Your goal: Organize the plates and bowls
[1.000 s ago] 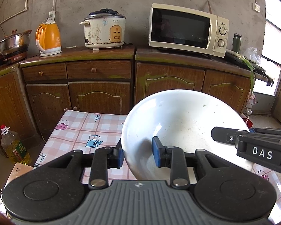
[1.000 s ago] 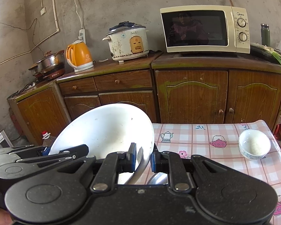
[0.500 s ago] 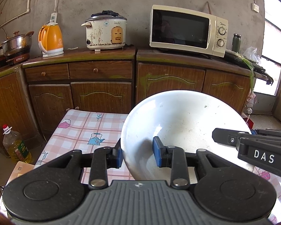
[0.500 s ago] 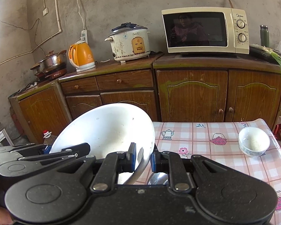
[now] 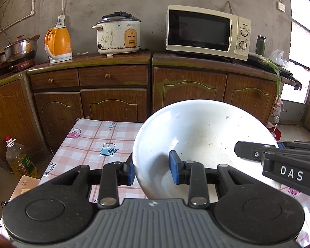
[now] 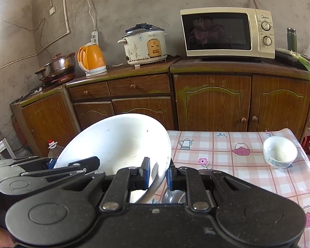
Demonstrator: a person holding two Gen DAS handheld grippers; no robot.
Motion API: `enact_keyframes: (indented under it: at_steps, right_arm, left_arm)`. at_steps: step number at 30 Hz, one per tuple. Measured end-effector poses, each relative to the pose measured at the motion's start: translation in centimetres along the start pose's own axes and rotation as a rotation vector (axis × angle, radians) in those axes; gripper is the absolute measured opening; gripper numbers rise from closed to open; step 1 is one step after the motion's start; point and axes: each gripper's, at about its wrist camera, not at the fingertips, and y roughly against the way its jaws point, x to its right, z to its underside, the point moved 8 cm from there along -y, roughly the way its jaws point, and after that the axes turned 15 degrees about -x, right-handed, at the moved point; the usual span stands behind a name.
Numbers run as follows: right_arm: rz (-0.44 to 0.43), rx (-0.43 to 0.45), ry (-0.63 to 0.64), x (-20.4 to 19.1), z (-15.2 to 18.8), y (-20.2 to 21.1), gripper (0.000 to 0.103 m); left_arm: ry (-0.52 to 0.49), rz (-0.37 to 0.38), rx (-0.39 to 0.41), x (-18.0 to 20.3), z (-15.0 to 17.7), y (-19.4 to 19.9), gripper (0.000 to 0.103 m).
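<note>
Large white bowl (image 5: pixel 204 136) held tilted above checked tablecloth (image 5: pixel 93 140). Left gripper (image 5: pixel 152 170) and right gripper (image 6: pixel 157 173) both clamped on its rim, opposite sides. Small bowl (image 6: pixel 280 152) right of it.

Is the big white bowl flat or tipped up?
Tipped up. The big white bowl is off the table, its inside facing the cameras.

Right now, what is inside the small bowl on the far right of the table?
The small bowl holds a pale white heap, seemingly rice, low against its inner wall. Its near wall hides the bottom, so how deep the heap goes cannot be seen. It stands on the checked tablecloth.
</note>
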Motion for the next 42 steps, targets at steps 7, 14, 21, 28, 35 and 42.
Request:
enact_keyframes:
  at_steps: [7,14,21,28,35,42]
  right_arm:
    - [0.0,0.002,0.012,-0.3,0.7,0.2,0.021]
    - [-0.004,0.003,0.014,-0.3,1.1,0.3,0.021]
    - [-0.007,0.004,0.009,-0.1,1.5,0.5,0.021]
    - [-0.011,0.002,0.001,0.3,2.5,0.7,0.021]
    - [-0.006,0.001,-0.005,0.6,3.3,0.9,0.021]
    - [-0.004,0.003,-0.005,0.7,3.6,1.1,0.021]
  left_arm:
    - [0.004,0.004,0.001,-0.3,0.6,0.1,0.033]
    - [0.0,0.002,0.004,-0.2,1.0,0.3,0.033]
    - [-0.009,0.005,0.008,0.1,1.5,0.5,0.033]
    - [-0.021,0.006,0.005,0.5,2.4,0.5,0.033]
    - [-0.024,0.017,-0.001,0.8,2.9,0.5,0.033]
    - [-0.024,0.021,-0.002,1.1,3.5,0.6,0.033]
